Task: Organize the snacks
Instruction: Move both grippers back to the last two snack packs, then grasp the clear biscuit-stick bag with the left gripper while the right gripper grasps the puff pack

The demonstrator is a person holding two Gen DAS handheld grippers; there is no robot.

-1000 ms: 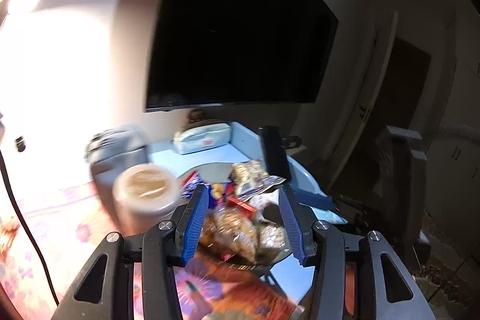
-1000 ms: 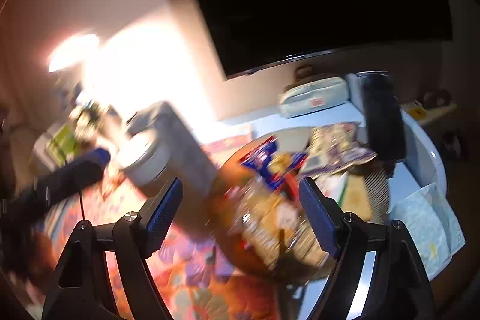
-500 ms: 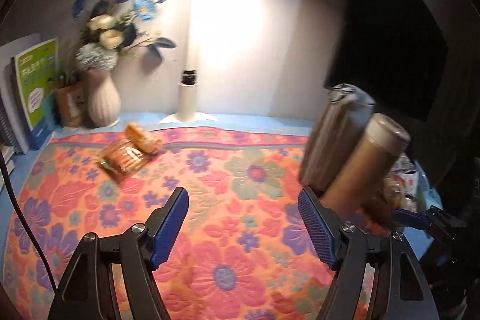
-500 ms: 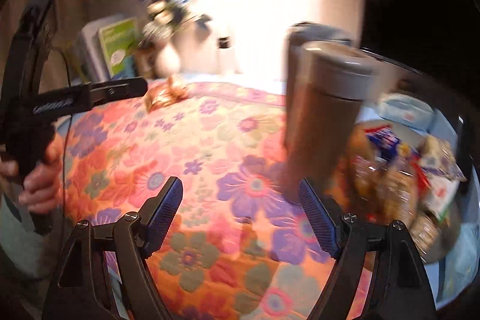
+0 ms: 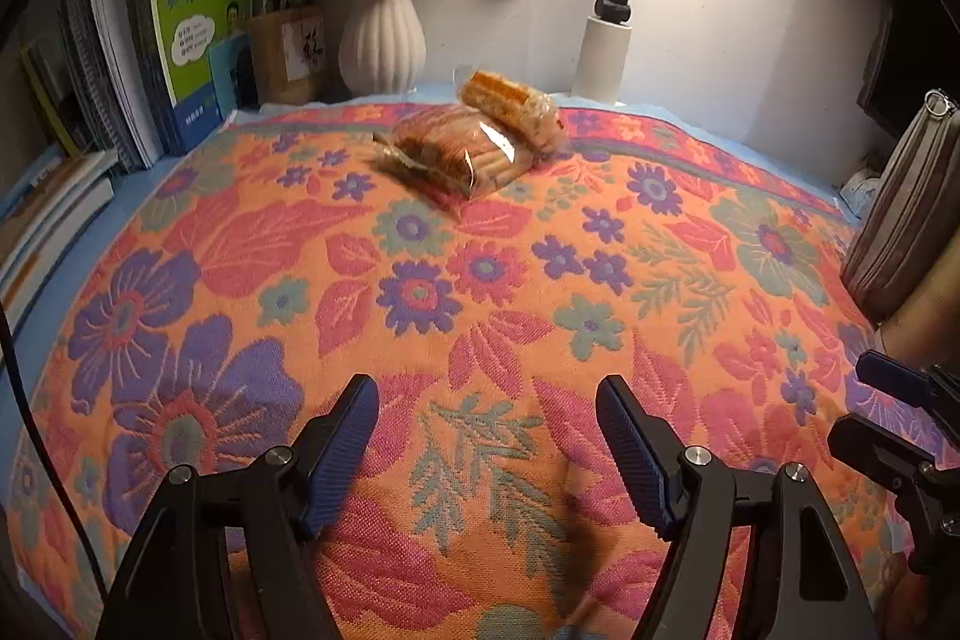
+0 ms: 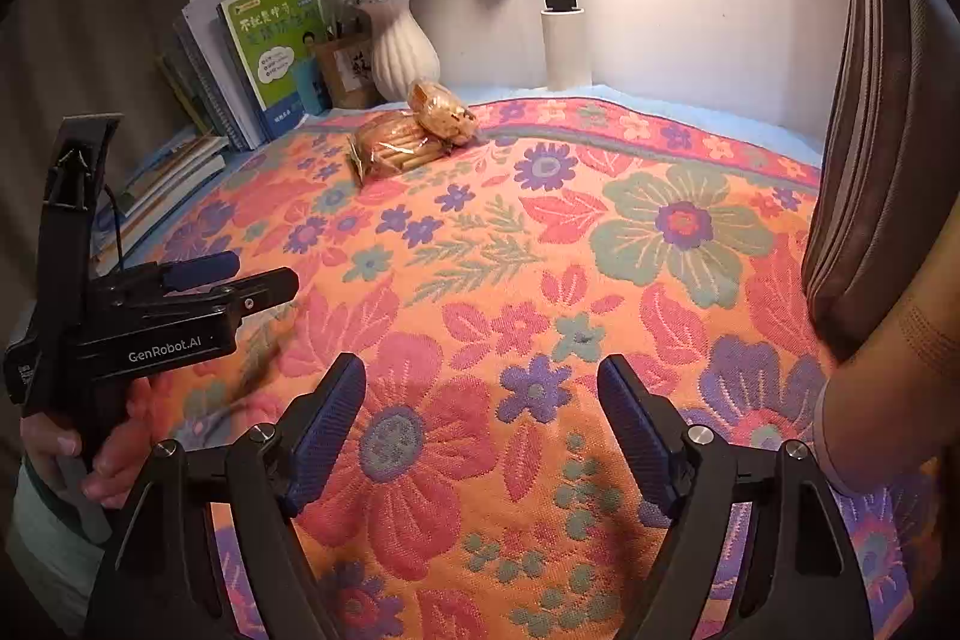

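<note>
Two clear-wrapped snack packs lie together at the far side of the floral tablecloth (image 5: 480, 280): a flat pack of biscuits (image 5: 456, 151) (image 6: 393, 148) and a rounder bread pack (image 5: 510, 103) (image 6: 441, 109) leaning on it. My left gripper (image 5: 486, 436) is open and empty, low over the cloth, well short of the packs. My right gripper (image 6: 483, 412) is open and empty over the cloth too. The left gripper also shows in the right wrist view (image 6: 240, 280), held by a hand at the left.
A white vase (image 5: 381, 40) with flowers, a pen holder (image 5: 288, 52), upright books (image 5: 192, 34) and a lamp post (image 5: 612, 16) line the back wall. A grey pouch (image 5: 906, 208) (image 6: 882, 130) and a tan bottle stand at the right.
Both grippers swung left, away from the snack bowl by the TV, onto the floral cloth. The left gripper's jaws opened wider. The two packs are now nearer and centred.
</note>
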